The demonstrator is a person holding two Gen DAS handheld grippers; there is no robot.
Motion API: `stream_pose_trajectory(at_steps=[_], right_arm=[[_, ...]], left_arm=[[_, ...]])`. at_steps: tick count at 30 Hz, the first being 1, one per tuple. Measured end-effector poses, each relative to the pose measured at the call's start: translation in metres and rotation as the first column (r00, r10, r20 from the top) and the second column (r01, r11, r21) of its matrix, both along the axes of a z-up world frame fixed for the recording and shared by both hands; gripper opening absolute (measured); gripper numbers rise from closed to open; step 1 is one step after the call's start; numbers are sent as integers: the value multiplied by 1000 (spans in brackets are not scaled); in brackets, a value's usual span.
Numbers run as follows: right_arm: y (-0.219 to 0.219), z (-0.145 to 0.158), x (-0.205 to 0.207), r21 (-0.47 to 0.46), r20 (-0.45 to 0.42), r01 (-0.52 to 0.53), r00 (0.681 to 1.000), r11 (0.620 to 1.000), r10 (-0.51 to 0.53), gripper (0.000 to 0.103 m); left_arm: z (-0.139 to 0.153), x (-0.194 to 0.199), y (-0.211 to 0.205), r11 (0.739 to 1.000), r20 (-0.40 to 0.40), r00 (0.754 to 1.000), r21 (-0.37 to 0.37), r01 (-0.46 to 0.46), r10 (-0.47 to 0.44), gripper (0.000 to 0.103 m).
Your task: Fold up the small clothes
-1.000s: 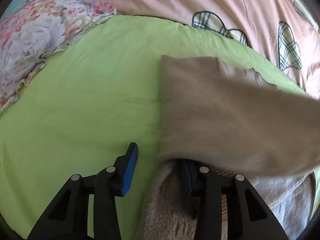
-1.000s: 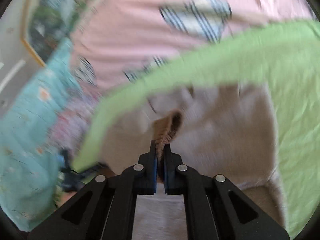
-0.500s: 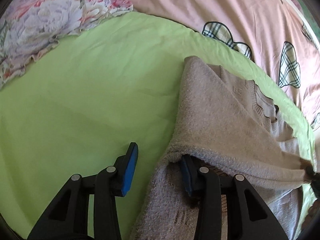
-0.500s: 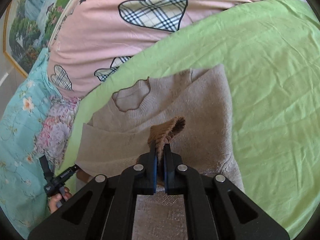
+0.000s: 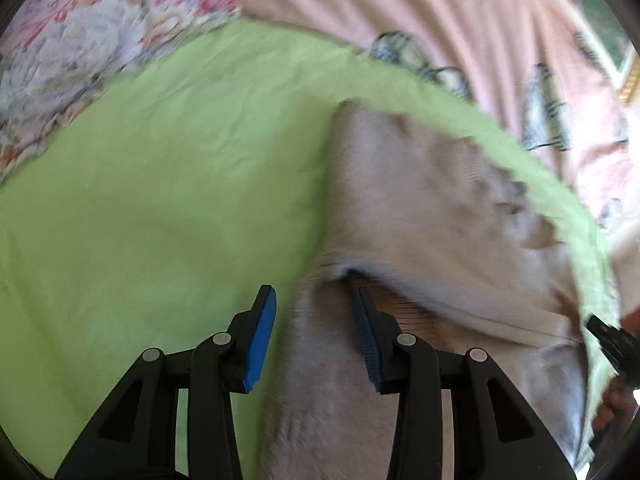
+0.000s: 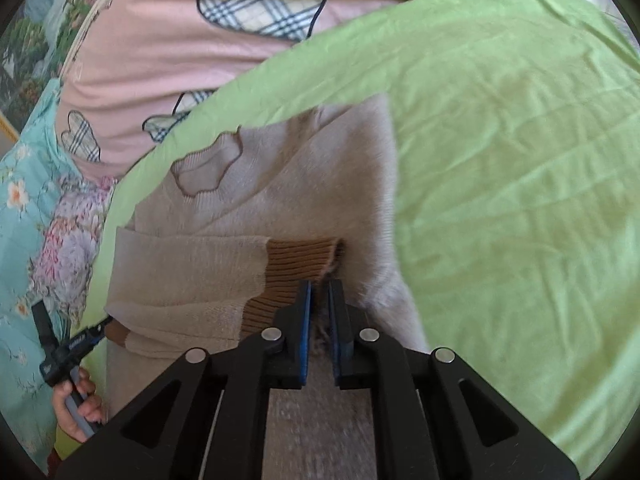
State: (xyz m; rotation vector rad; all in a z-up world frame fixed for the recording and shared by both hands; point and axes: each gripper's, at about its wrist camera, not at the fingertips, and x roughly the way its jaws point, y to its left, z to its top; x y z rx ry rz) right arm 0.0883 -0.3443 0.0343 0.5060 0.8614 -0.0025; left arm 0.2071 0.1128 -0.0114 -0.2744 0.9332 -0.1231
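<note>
Halfway: sleeves folded in, body fold left

Already we have both sleeves laid across the beige sweater (image 6: pixel 304 184) on the green sheet (image 6: pixel 500 152). Our right gripper (image 6: pixel 319 300) has slackened, the brown cuff (image 6: pixel 296 264) lying just ahead of its fingertips. Our left gripper (image 5: pixel 314 316) gapes, sweater edge between its fingers. Folding the body remains.

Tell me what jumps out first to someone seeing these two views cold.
The beige sweater spread on the bright green sheet fills the middle of both views. One sleeve lies folded across its body, and the brown ribbed cuff sits right at the tips of the right gripper, whose jaws stand slightly apart. Behind it lies a pink quilt with plaid hearts.
</note>
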Motion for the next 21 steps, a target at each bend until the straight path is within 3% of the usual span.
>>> stream_pose_trajectory(at_steps=[3,6,9,11,13,15,18,21], right_arm=[[11,15,0,0,59,-38,998,999,38,10],[34,12,18,10,58,-115,992,993,114,10],[53,-8,38,37,16,-172,985,984,171,10],[56,-23,42,52,-35,-169,985,984,171,10],[53,-37,38,53,-85,-168,982,984,172,10],[47,-40,27,75,-72,-171,982,982,177,9],[38,-28,3,45,-67,-159,985,986,162,9],[32,-14,-24,16,-49,-144,988,989,144,11]], left_arm=[[21,3,-9,999,67,997,4,32,-32,47],[23,21,-26,998,83,995,29,55,-57,48],[2,44,-40,991,12,991,-20,134,-133,48],[-12,47,-43,991,-27,991,13,131,-131,42],[-18,41,-43,986,-24,988,56,154,-153,40],[-14,32,-40,983,-13,986,71,169,-168,40],[-1,8,-34,977,-4,984,119,176,-177,56],[10,-22,-22,976,9,982,118,184,-187,57]])
